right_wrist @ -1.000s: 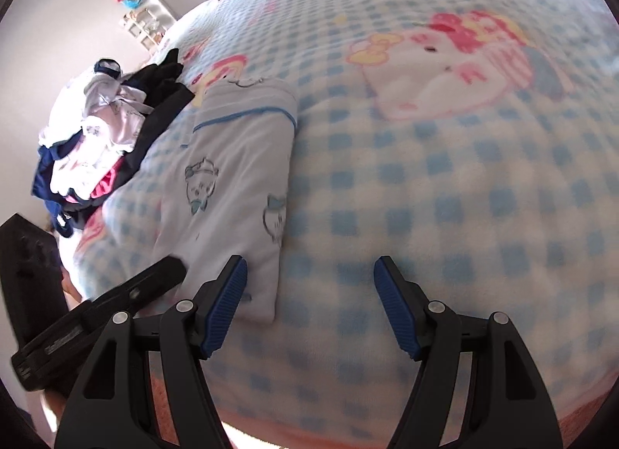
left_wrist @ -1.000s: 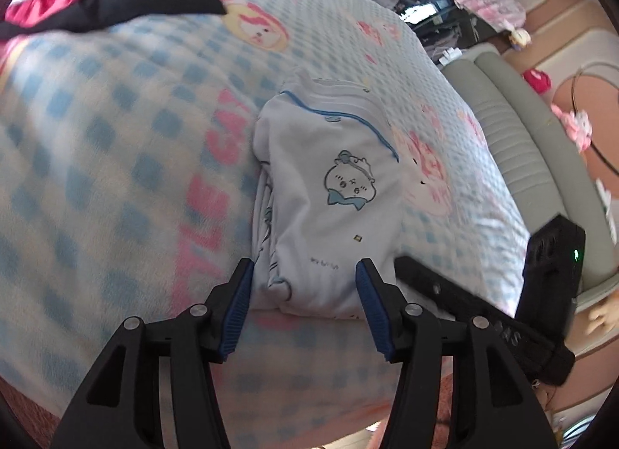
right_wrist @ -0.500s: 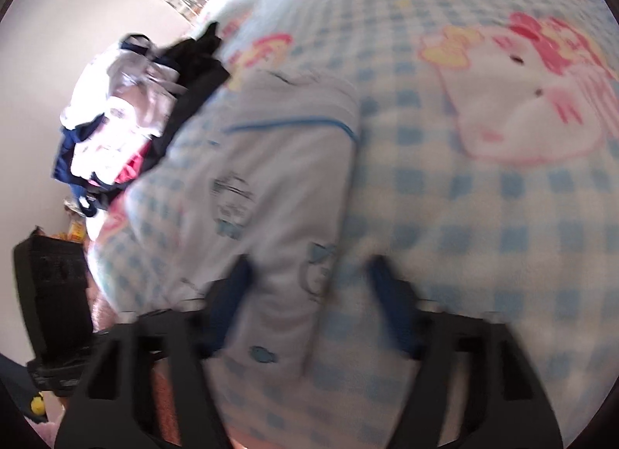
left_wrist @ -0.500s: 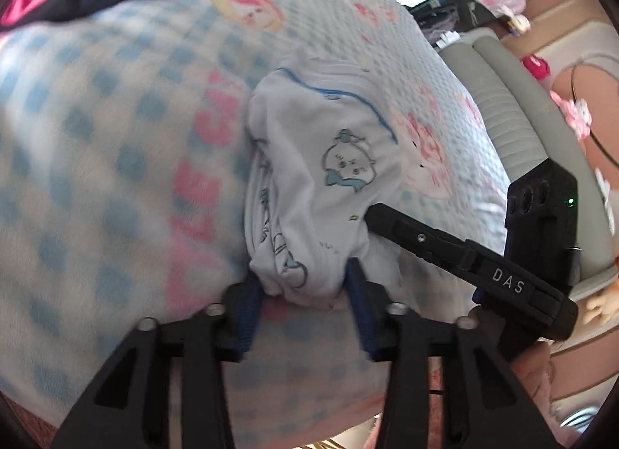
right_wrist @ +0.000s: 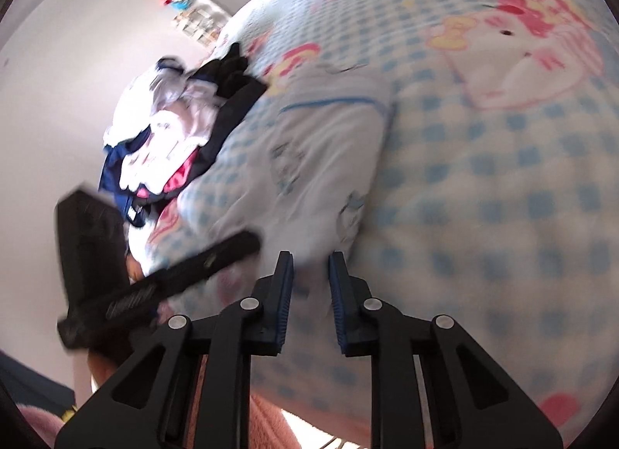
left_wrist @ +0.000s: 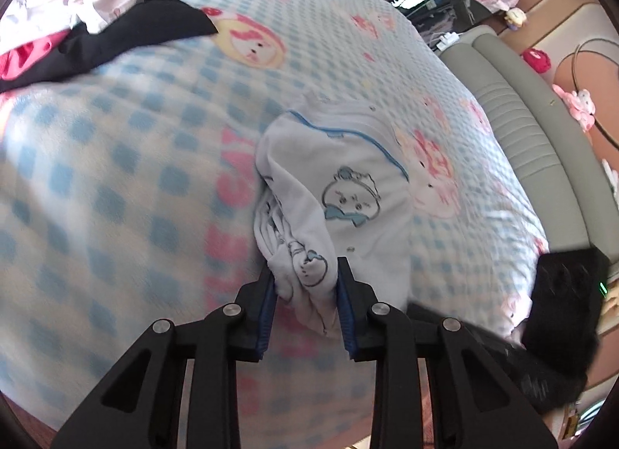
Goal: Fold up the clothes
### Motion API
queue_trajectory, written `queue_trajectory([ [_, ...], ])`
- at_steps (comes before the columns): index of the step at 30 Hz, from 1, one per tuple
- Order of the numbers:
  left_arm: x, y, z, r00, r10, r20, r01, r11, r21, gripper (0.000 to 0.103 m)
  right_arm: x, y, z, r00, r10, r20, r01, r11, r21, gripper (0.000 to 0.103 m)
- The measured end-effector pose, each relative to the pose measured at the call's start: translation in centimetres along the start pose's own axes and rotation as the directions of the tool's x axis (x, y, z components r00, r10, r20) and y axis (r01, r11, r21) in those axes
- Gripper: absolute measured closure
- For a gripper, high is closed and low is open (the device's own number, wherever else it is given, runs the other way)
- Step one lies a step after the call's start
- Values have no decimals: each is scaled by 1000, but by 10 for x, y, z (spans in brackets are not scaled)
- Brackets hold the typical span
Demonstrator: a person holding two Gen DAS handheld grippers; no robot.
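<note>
A folded white garment [left_wrist: 340,178] with blue trim and cartoon prints lies on the blue checked blanket [left_wrist: 116,163]. My left gripper [left_wrist: 305,275] is shut on the garment's near left corner, which bunches between the blue pads. In the right wrist view the same garment [right_wrist: 309,163] is blurred; my right gripper [right_wrist: 309,259] is closed on its near right edge, with cloth between the pads. The left gripper's body [right_wrist: 154,286] crosses that view at lower left.
A pile of unfolded clothes, white, pink, black and navy, sits at the far left of the bed [left_wrist: 69,12] [right_wrist: 170,139]. A grey padded bench [left_wrist: 534,108] runs along the bed's right side. The right gripper's body [left_wrist: 557,317] shows at lower right.
Both grippers moved in from open beside the garment's near edge and closed on its two near corners. The cloth now bunches up at the left gripper.
</note>
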State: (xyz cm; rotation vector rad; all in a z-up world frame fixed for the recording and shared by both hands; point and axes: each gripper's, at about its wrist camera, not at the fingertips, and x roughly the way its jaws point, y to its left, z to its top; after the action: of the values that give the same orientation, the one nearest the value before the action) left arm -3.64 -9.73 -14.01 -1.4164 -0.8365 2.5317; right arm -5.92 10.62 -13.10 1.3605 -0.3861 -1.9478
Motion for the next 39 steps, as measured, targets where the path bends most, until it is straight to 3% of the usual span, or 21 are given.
queue_trajectory([
  [2, -2, 0, 3, 1000, 2, 3, -2, 1000, -8, 73, -2, 13, -3, 1000, 5, 2, -5, 999, -39, 85],
  [4, -1, 1, 0, 1000, -4, -3, 4, 999, -36, 72, -3, 16, -3, 999, -45, 9, 46, 997, -63, 85],
  [6, 3, 1, -5, 1000, -15, -11, 14, 998, -59, 62, -6, 5, -1, 996, -84, 15, 85, 996, -38, 76],
  [8, 1, -3, -16, 1000, -24, 6, 25, 999, -45, 54, -10, -15, 2, 998, -67, 21, 66, 997, 29, 69],
  [13, 2, -3, -35, 995, -94, -12, 93, 991, -98, 52, -36, -63, 14, 992, -85, 90, 70, 985, 158, 68],
  [15, 4, -3, -40, 991, -135, -10, 132, 982, -132, 52, -47, -74, 21, 987, -99, 125, 75, 979, 189, 60],
  [21, 16, -17, -48, 992, -128, -10, 126, 985, -120, 52, -58, -78, 61, 971, -146, 191, 119, 983, 143, 58],
  [25, 23, -11, -46, 988, -154, 2, 152, 972, -179, 52, -39, -74, 88, 980, -126, 156, 111, 989, 103, 57],
  [29, 19, 4, -40, 982, -183, 54, 191, 950, -249, 52, -12, -58, 103, 993, -62, 96, 58, 997, 45, 39],
  [32, 21, 6, -35, 983, -171, 68, 182, 949, -256, 55, 14, -45, 108, 996, -70, 50, 71, 997, -22, 28],
  [34, 24, 2, -32, 987, -146, 62, 157, 957, -244, 61, 32, -40, 110, 996, -90, 19, 91, 994, -60, 28],
  [35, 25, 0, -31, 990, -132, 58, 142, 962, -234, 62, 42, -40, 108, 994, -110, 3, 110, 992, -69, 32],
  [36, 26, -2, -29, 991, -123, 56, 132, 966, -220, 64, 49, -40, 106, 994, -108, -9, 108, 992, -70, 45],
  [39, 26, -5, -25, 993, -104, 55, 113, 976, -187, 73, 50, -42, 97, 996, -93, 11, 93, 995, -46, 57],
])
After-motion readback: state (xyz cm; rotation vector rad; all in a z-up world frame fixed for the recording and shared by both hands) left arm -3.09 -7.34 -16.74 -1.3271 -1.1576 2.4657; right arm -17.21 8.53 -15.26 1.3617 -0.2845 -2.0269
